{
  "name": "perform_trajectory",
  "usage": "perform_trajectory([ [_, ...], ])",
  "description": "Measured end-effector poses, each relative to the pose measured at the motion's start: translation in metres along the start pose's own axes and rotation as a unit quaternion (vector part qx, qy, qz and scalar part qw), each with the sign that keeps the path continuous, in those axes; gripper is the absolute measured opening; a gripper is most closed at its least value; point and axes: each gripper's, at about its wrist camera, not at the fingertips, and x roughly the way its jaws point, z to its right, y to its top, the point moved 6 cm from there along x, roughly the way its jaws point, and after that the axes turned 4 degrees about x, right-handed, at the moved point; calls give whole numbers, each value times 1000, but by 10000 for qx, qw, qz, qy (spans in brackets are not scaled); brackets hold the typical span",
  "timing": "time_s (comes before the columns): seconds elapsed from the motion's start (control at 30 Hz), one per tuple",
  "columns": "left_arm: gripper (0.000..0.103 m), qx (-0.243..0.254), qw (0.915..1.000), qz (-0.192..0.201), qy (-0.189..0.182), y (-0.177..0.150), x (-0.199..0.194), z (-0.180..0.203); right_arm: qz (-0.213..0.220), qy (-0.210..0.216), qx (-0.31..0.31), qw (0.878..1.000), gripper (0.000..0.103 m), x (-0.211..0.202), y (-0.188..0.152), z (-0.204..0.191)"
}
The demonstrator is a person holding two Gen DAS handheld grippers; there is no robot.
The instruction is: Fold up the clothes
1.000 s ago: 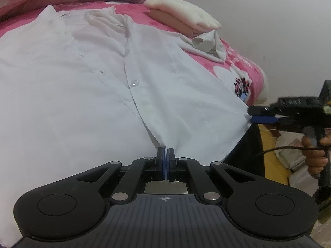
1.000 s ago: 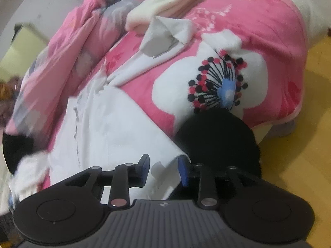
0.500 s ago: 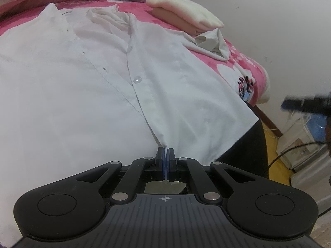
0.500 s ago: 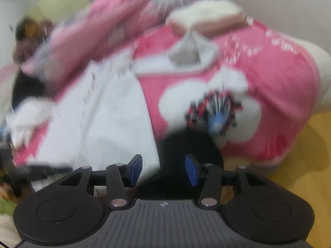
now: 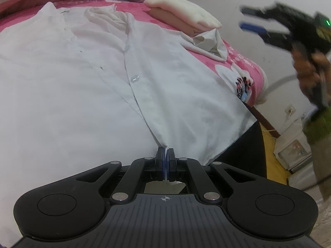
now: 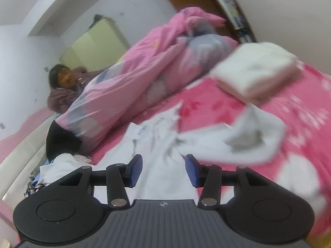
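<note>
White shirt spread flat across pink bed blanket, placket hem pinched in closed left tool. Right tool raised above shirt, pads apart, gripping nothing. Folded cream garment beyond.

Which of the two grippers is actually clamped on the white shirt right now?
The left gripper, shut on the white shirt's bottom hem. The right gripper is open in the air, holding nothing.

Pink flowered blanket on bed; rumpled pink duvet; seated person behind.
</note>
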Motion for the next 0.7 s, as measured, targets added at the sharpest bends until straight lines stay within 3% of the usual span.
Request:
perform_trajectory([
  [0.2, 0, -47, 9999, -7, -99, 0, 3, -4, -163, 230, -398, 9988, 49, 58, 26, -28],
  [0.43, 0, -54, 9997, 30, -252, -2, 5, -7, -457, 171, -408, 9980, 49, 128, 45, -30],
  [0.7, 0, -45, 9990, 62, -442, -4, 8, -9, -1050, -192, 527, 9929, 49, 221, 59, 14],
])
